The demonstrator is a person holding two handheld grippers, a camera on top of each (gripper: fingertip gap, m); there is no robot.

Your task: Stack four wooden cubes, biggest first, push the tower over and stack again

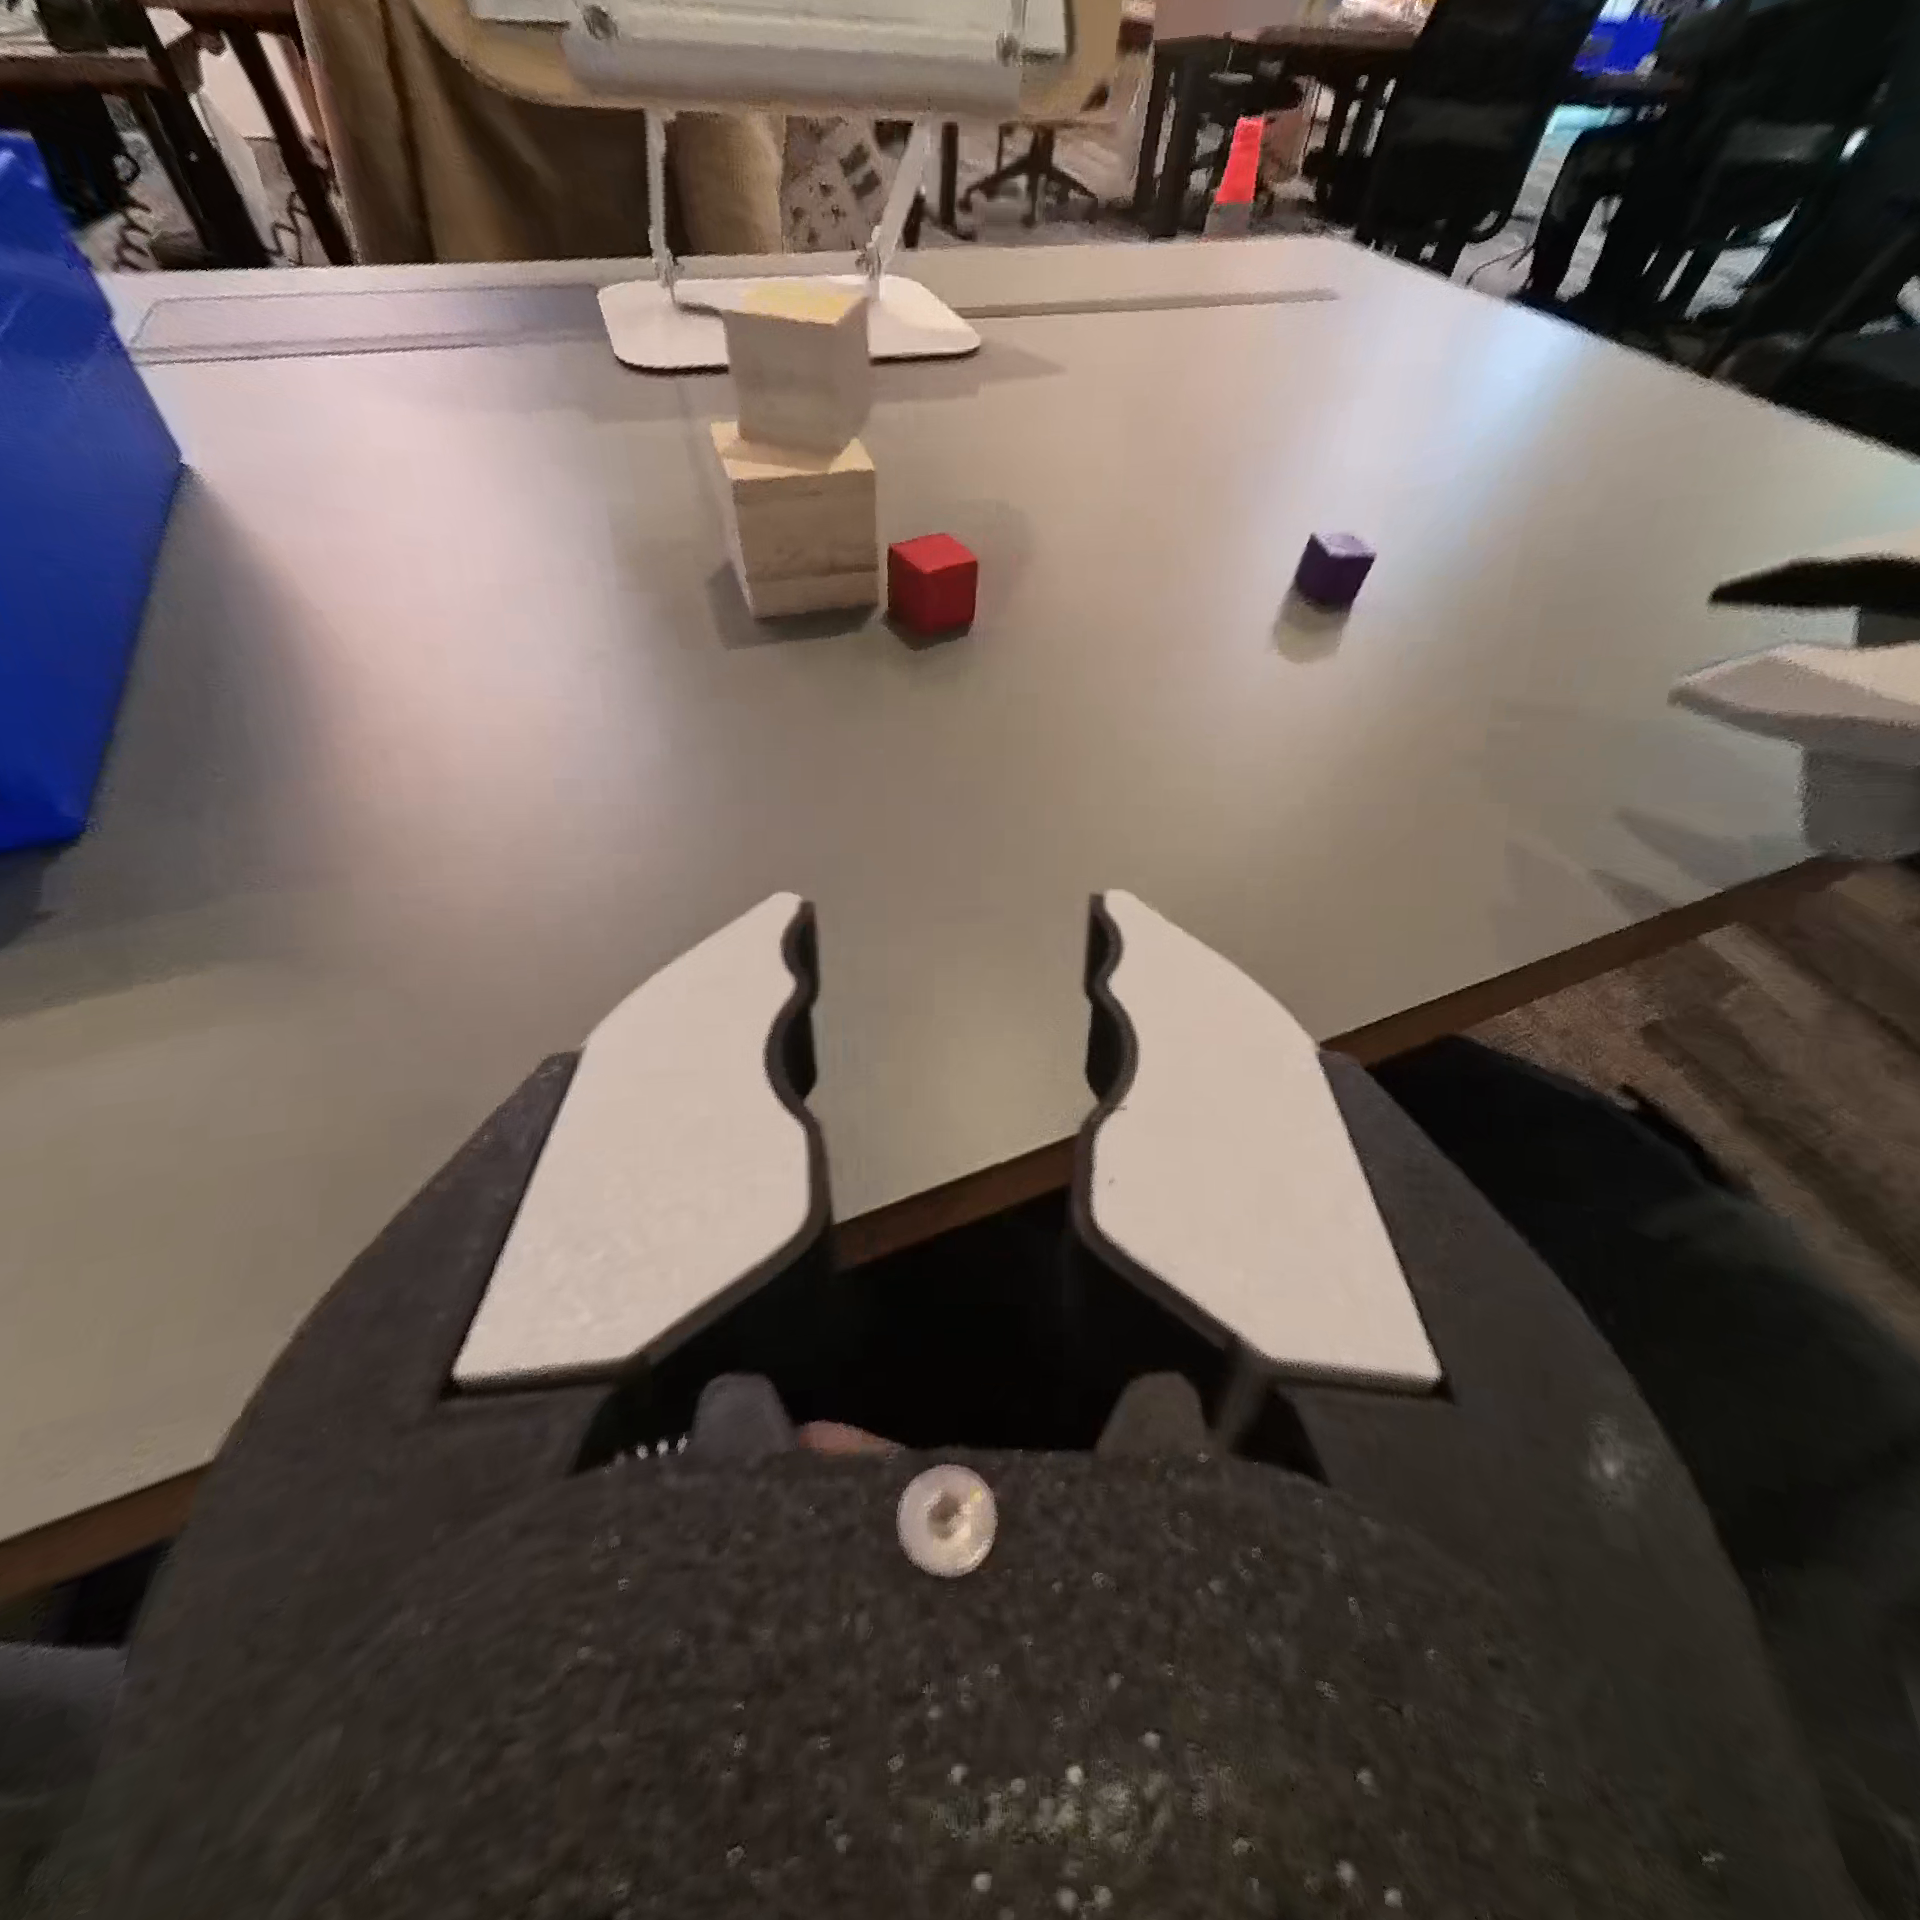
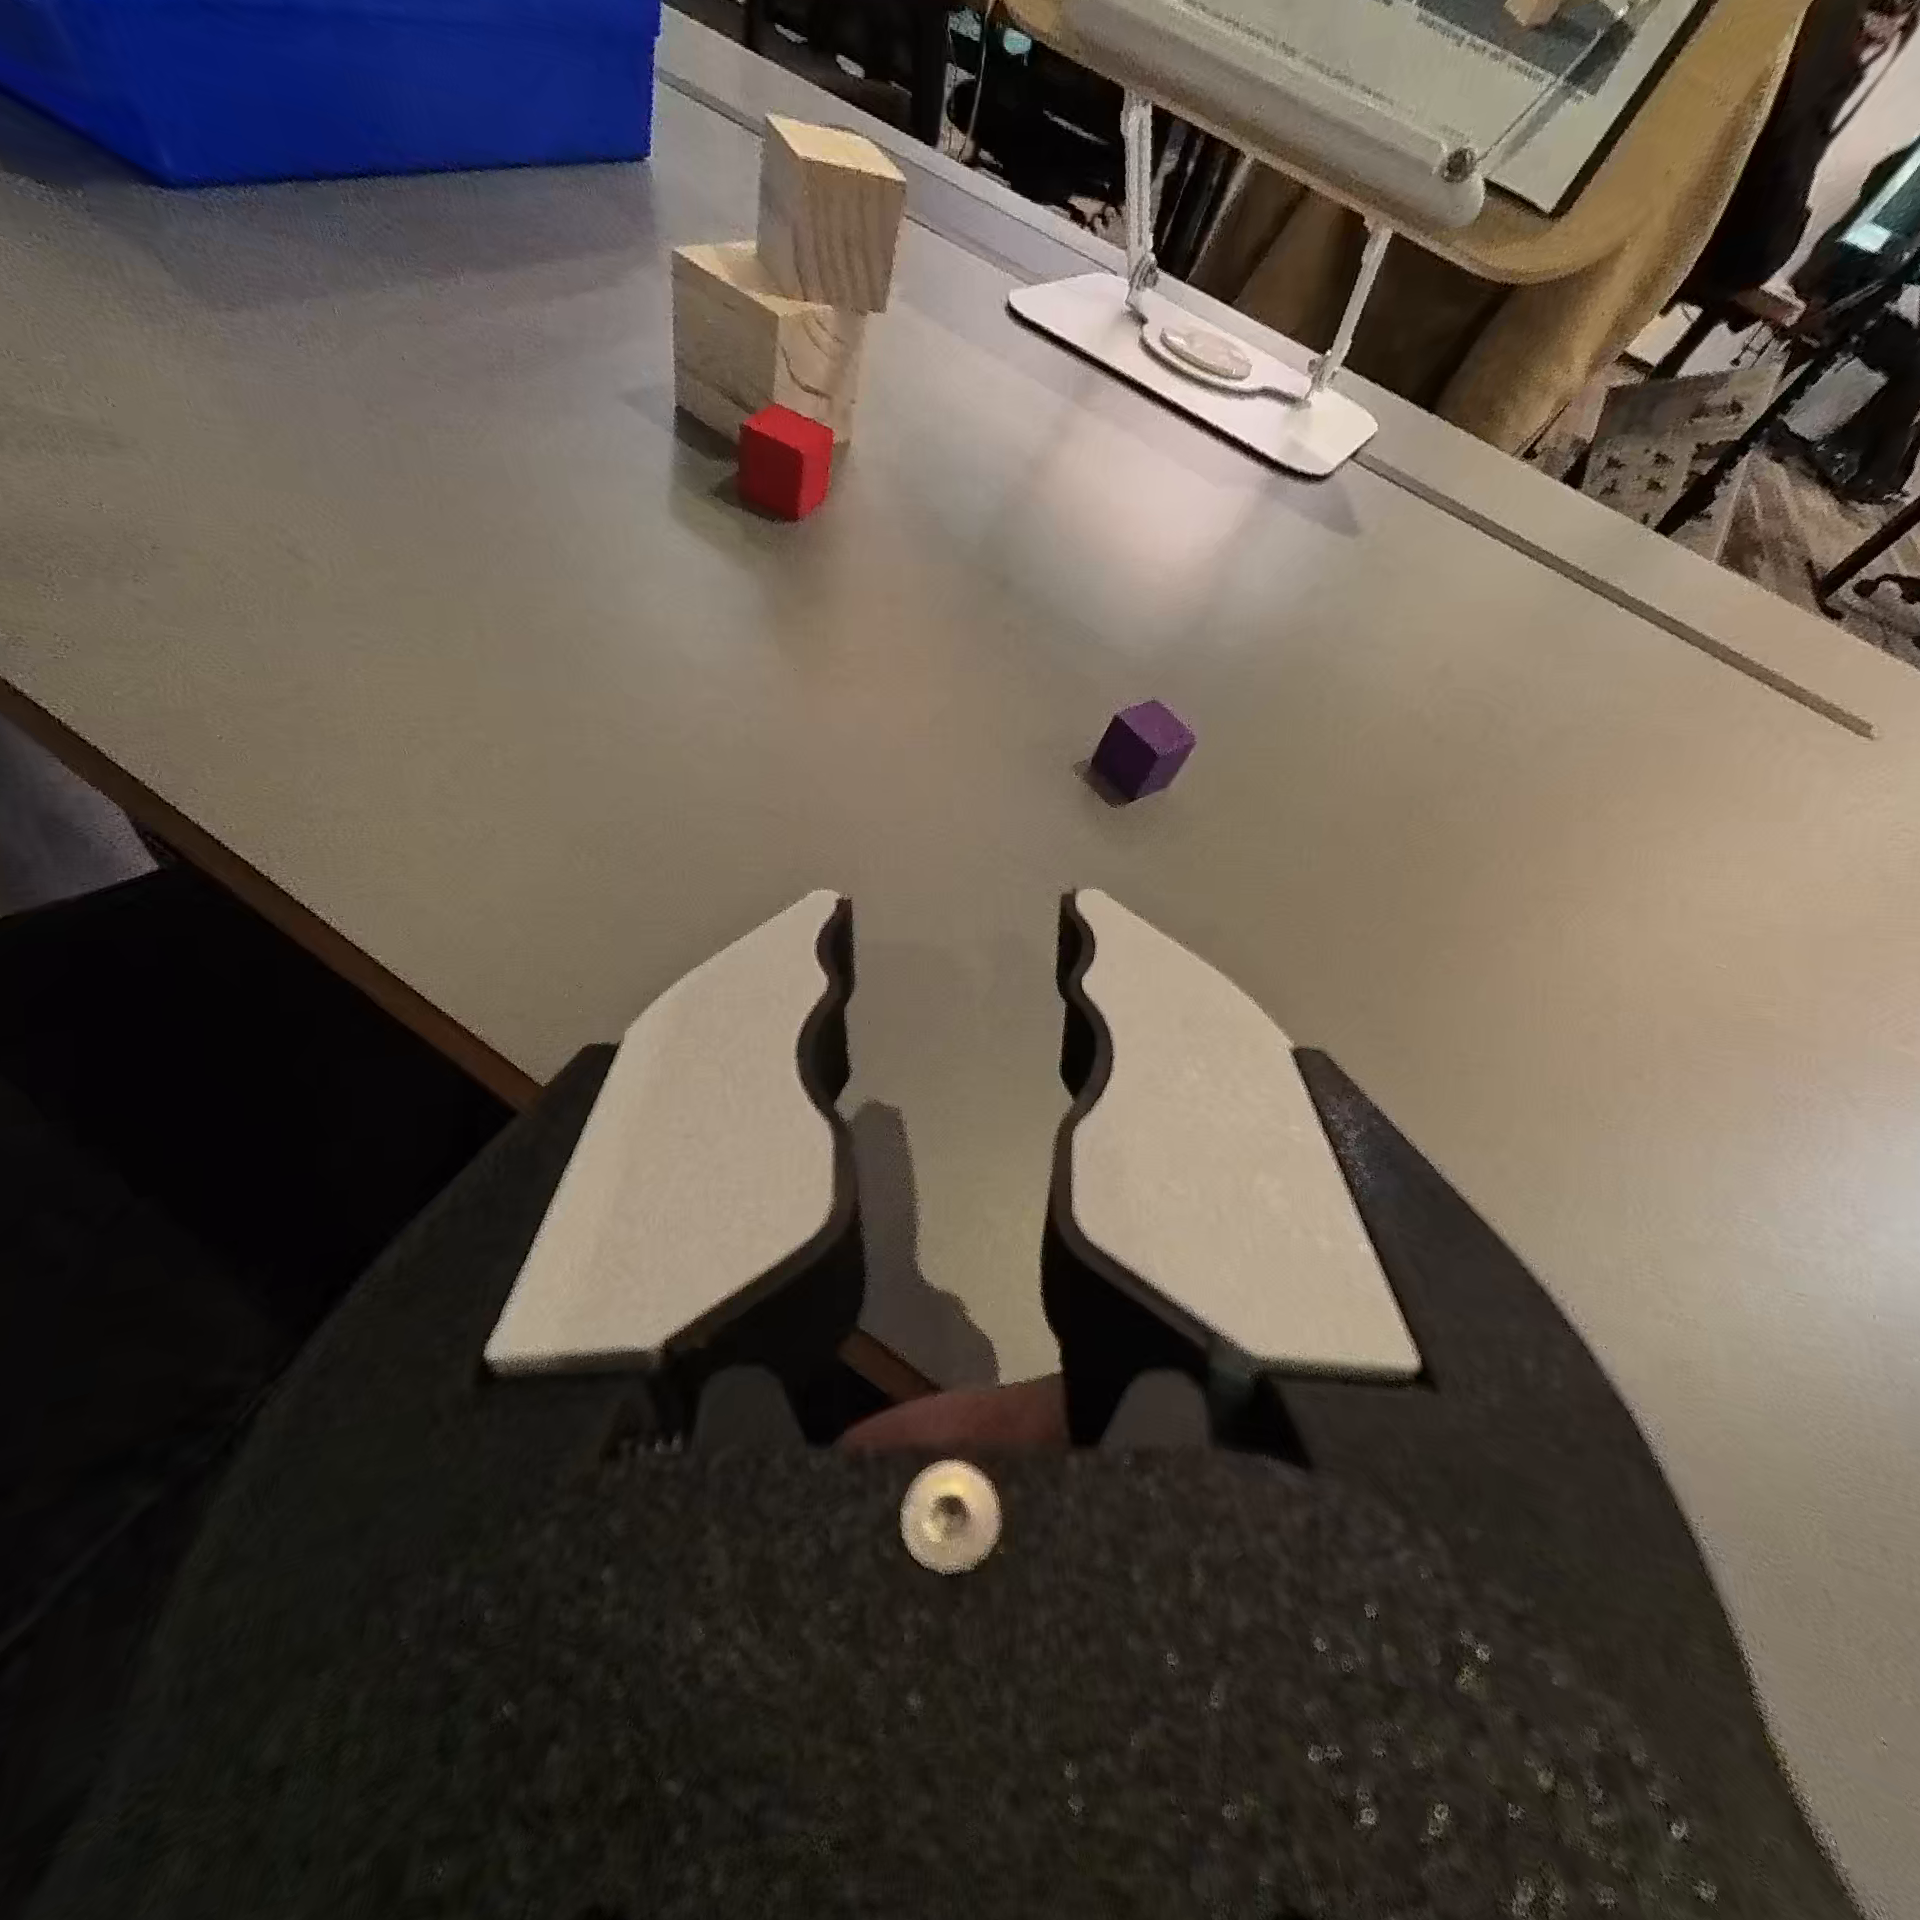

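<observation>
A large pale wooden cube [image 1: 805,535] [image 2: 758,348] stands on the grey table [image 1: 520,779] [image 2: 416,623], with a second pale wooden cube [image 1: 800,379] [image 2: 831,213] on top of it, set askew and overhanging. A small red cube [image 1: 932,582] [image 2: 787,460] sits on the table right beside the bottom cube. A smaller purple cube [image 1: 1335,568] [image 2: 1141,750] lies apart to the right. My left gripper [image 1: 951,914] is open and empty over the near table edge. My right gripper [image 2: 956,914] is open and empty, a short way before the purple cube; its fingers [image 1: 1808,686] also show at the right edge of the left wrist view.
A blue bin [image 1: 62,499] [image 2: 332,83] stands at the table's left. A white stand with a flat base plate [image 1: 790,322] [image 2: 1195,364] sits behind the cubes. The table's near wooden edge [image 1: 1558,956] [image 2: 260,904] runs diagonally. Chairs and desks stand beyond. To the smaller purple cube [image 2: 1141,750]: right tips about 12 cm, left tips about 30 cm.
</observation>
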